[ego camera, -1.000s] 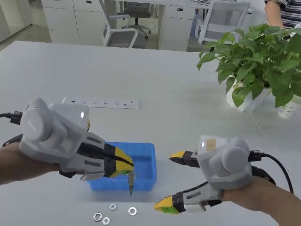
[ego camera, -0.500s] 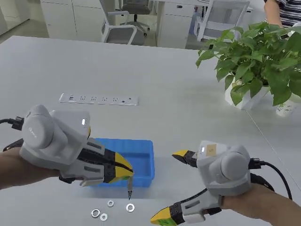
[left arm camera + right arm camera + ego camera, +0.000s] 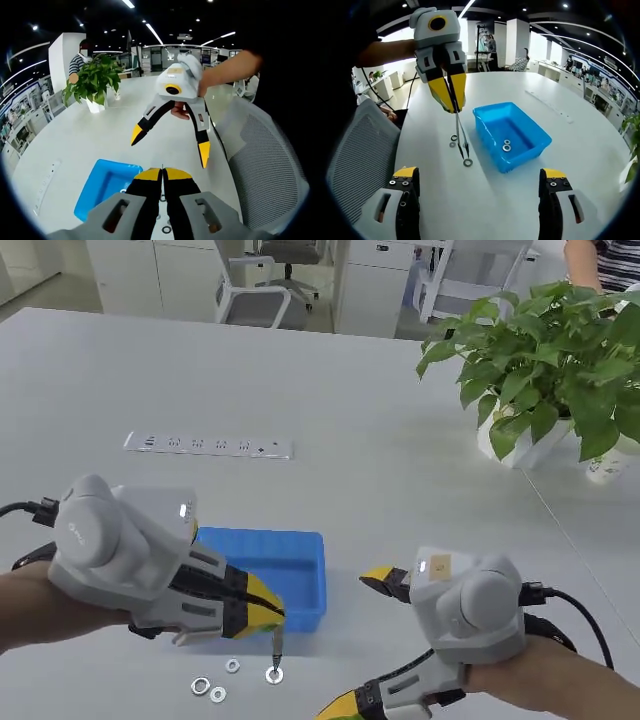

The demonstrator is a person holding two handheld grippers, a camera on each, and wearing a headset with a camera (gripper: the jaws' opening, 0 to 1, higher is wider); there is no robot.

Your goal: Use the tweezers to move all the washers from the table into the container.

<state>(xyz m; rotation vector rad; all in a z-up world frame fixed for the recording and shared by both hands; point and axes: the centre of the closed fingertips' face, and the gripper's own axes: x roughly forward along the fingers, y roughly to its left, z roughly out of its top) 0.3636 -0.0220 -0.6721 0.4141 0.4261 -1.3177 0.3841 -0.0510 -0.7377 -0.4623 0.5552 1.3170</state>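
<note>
My left gripper (image 3: 268, 608) is shut on a pair of thin tweezers (image 3: 276, 645) that point down at the table. Their tips reach a washer (image 3: 273, 675) lying just in front of the blue container (image 3: 300, 550); I cannot tell whether they pinch it. Three more washers (image 3: 200, 685) lie to its left. From the right gripper view, the tweezers (image 3: 458, 130) meet that washer (image 3: 467, 162), and two washers (image 3: 506, 145) lie inside the container (image 3: 527, 145). My right gripper (image 3: 357, 640) is held open to the right, with nothing between its fingers.
A white power strip (image 3: 207, 445) lies behind the container. A potted plant (image 3: 545, 360) stands at the far right of the table. Office chairs and cabinets stand beyond the table. The table's front edge is close to the washers.
The tweezers' tips have come down from in front of the container to the nearest washer. My right gripper has drifted slightly lower and stays open.
</note>
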